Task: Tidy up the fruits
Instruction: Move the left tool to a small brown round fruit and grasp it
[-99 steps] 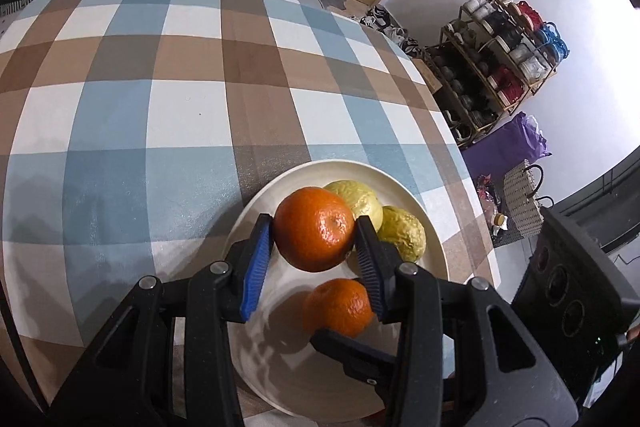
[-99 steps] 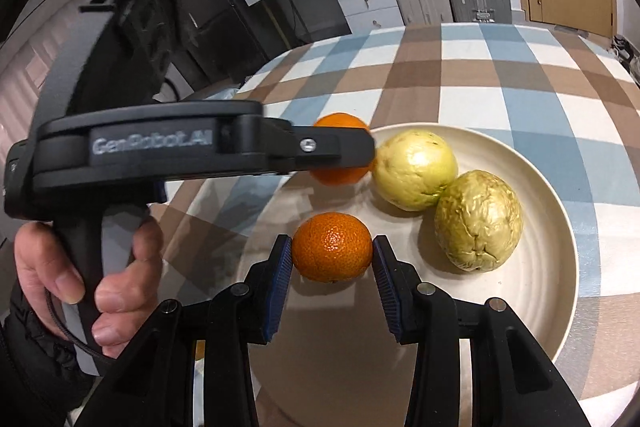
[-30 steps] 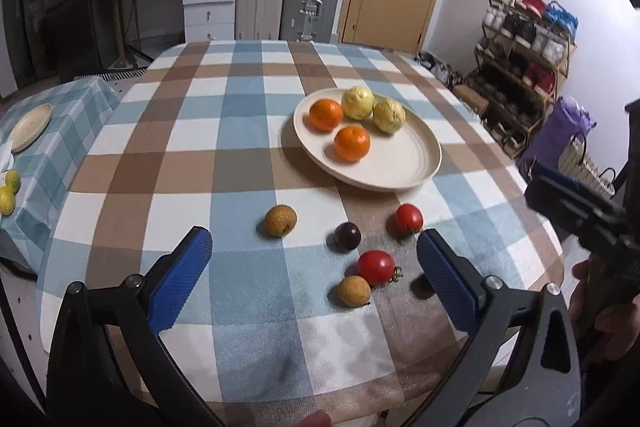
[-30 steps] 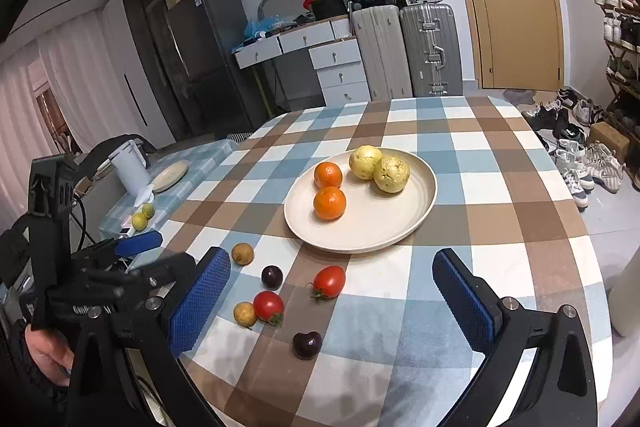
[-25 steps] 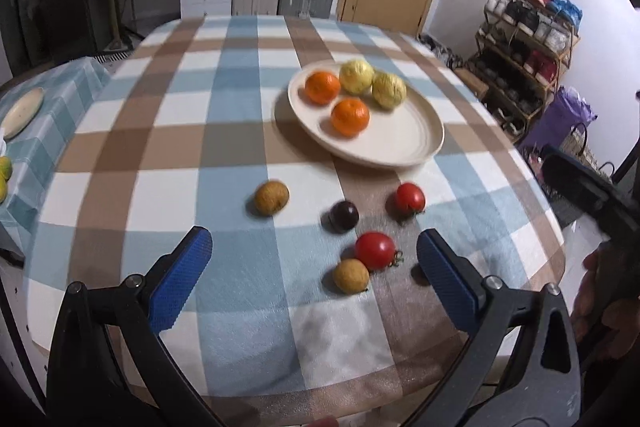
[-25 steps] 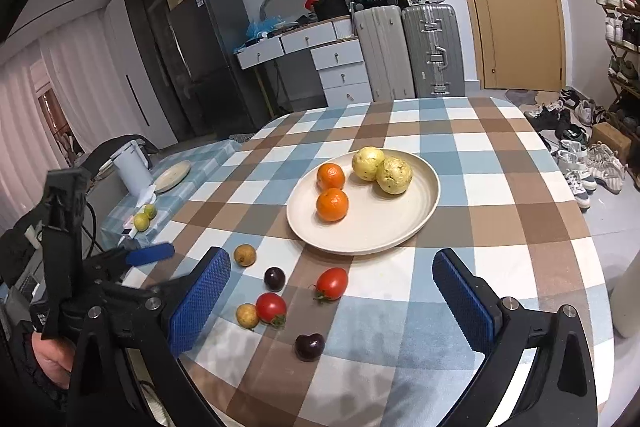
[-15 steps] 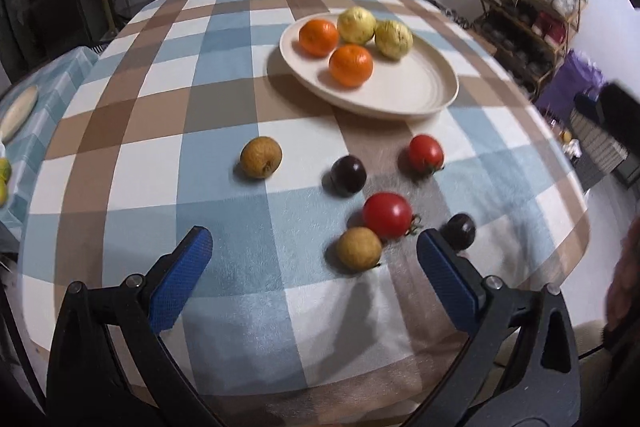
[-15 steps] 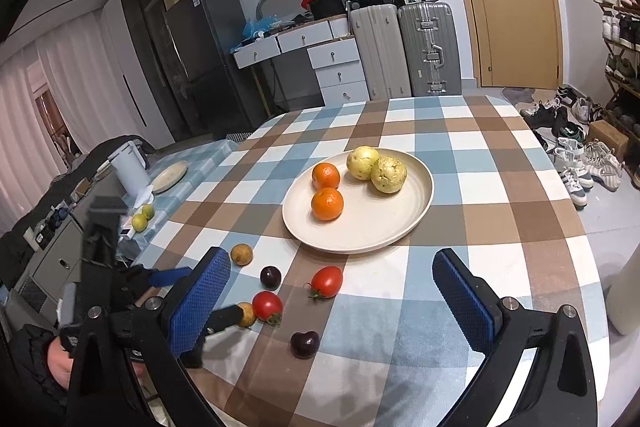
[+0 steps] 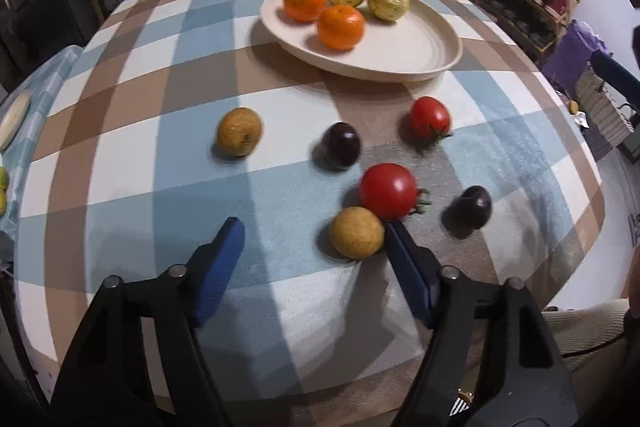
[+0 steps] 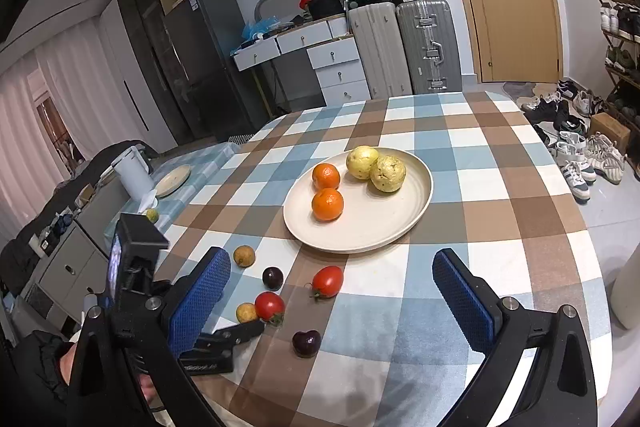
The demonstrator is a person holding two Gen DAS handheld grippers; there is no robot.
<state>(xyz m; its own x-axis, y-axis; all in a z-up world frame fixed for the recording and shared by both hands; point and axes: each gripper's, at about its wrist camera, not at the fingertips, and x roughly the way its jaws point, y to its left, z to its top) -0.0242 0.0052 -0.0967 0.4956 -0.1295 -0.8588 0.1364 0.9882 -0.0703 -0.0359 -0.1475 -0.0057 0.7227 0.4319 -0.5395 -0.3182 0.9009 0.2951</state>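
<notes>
Round surface (image 10: pixel 500 227) under a blue, brown and white checked cloth, near rim curving away just below the loose fruit, far half bare past the cream plate (image 10: pixel 400 235). On the plate, toward its far-left side: two oranges (image 10: pixel 327 203) and two yellowish knobbly fruits (image 10: pixel 387 168), with the right part of the plate open. Between plate and near edge, scattered but with gaps between most pieces: a brown-yellow round fruit (image 9: pixel 239 136) off to the left, a dark plum (image 9: pixel 341 145), a smaller tomato (image 9: pixel 430 117), a larger tomato (image 9: pixel 387 190), a second dark plum (image 9: pixel 471 206) nearest the rim, and a yellow round fruit (image 9: pixel 356 232) touching the larger tomato. Wide clear cloth to the right of the fruit cluster. Left hand-held gripper (image 9: pixel 312 229) tilted down over that cluster, jaws closing, right pad just beside the yellow round fruit (actual contact hard to judge), left pad well apart from it over bare cloth. Right hand-held gripper (image 10: pixel 332 267) spread wide above the near edge, gripping nothing.
</notes>
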